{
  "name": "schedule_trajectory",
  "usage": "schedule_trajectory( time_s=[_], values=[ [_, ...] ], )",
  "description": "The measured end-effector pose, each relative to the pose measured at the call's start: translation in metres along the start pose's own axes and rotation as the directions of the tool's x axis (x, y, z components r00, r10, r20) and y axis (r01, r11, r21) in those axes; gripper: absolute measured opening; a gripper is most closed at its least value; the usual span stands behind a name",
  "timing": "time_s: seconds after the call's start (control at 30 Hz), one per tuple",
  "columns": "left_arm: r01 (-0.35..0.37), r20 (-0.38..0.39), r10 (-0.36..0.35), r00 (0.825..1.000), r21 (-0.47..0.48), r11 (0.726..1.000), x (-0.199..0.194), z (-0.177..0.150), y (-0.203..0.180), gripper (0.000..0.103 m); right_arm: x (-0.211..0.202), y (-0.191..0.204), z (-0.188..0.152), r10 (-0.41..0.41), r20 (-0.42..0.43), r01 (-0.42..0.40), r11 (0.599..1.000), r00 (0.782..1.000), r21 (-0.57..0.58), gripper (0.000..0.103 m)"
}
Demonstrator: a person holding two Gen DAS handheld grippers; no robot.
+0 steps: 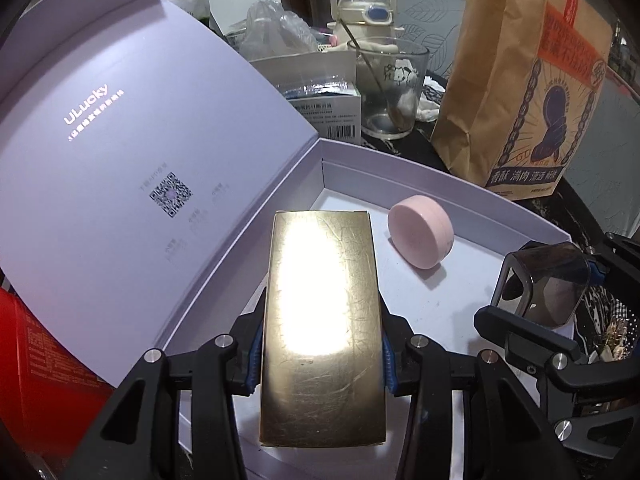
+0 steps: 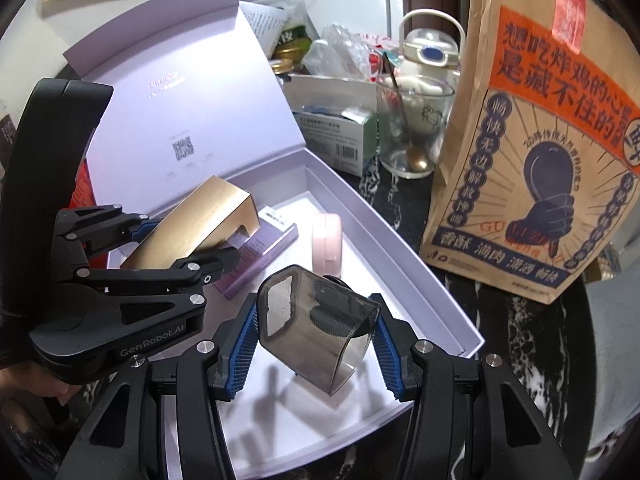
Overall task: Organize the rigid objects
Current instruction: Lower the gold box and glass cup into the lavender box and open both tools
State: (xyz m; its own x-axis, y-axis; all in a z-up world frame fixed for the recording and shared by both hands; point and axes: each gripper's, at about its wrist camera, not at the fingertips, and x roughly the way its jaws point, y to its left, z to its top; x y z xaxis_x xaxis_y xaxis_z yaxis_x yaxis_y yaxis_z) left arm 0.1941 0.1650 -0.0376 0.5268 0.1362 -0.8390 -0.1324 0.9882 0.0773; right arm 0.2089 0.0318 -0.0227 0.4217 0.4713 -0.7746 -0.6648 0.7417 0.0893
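Note:
My left gripper is shut on a shiny gold box and holds it over the open lavender gift box. On that box's white floor a pink round case stands on its edge. My right gripper is shut on a smoky translucent cap, also over the gift box, near its front. The right wrist view shows the left gripper with the gold box above a flat purple box, and the pink case beside it. The left wrist view has the right gripper at the right.
The gift box's lid stands open on the left. Behind it are a brown paper bag, a glass with a spoon, a white bottle with a handle and a barcoded carton. A red box sits at the left.

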Motion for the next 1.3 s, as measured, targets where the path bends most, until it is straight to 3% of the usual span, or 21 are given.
schedule_trajectory(
  time_s=[0.33, 0.73, 0.8, 1.03, 1.3],
  values=[
    [-0.022, -0.073, 0.021, 0.997, -0.012, 1.000, 0.021, -0.003, 0.004, 0.044, 0.010, 0.001, -0.001, -0.011, -0.040, 0.011, 1.000, 0.999, 0.000, 0.053],
    [-0.051, -0.086, 0.051, 0.995, -0.003, 0.999, 0.027, 0.000, 0.000, 0.047, 0.021, 0.002, -0.003, -0.046, -0.068, 0.046, 0.999, 0.997, 0.011, 0.053],
    [-0.055, -0.089, 0.055, 0.995, 0.000, 0.998, 0.026, 0.000, -0.001, 0.047, 0.020, 0.002, -0.004, -0.061, -0.068, 0.062, 0.998, 0.996, 0.013, 0.060],
    [-0.034, -0.108, 0.033, 0.994, -0.012, 0.999, 0.025, 0.002, 0.001, 0.047, 0.010, -0.004, -0.005, -0.073, -0.055, 0.075, 0.996, 0.996, 0.041, 0.066],
    [0.005, -0.111, -0.007, 0.994, -0.016, 1.000, 0.014, 0.000, -0.001, 0.047, -0.003, -0.008, -0.005, -0.093, -0.044, 0.095, 0.994, 0.995, 0.054, 0.067]
  ],
)
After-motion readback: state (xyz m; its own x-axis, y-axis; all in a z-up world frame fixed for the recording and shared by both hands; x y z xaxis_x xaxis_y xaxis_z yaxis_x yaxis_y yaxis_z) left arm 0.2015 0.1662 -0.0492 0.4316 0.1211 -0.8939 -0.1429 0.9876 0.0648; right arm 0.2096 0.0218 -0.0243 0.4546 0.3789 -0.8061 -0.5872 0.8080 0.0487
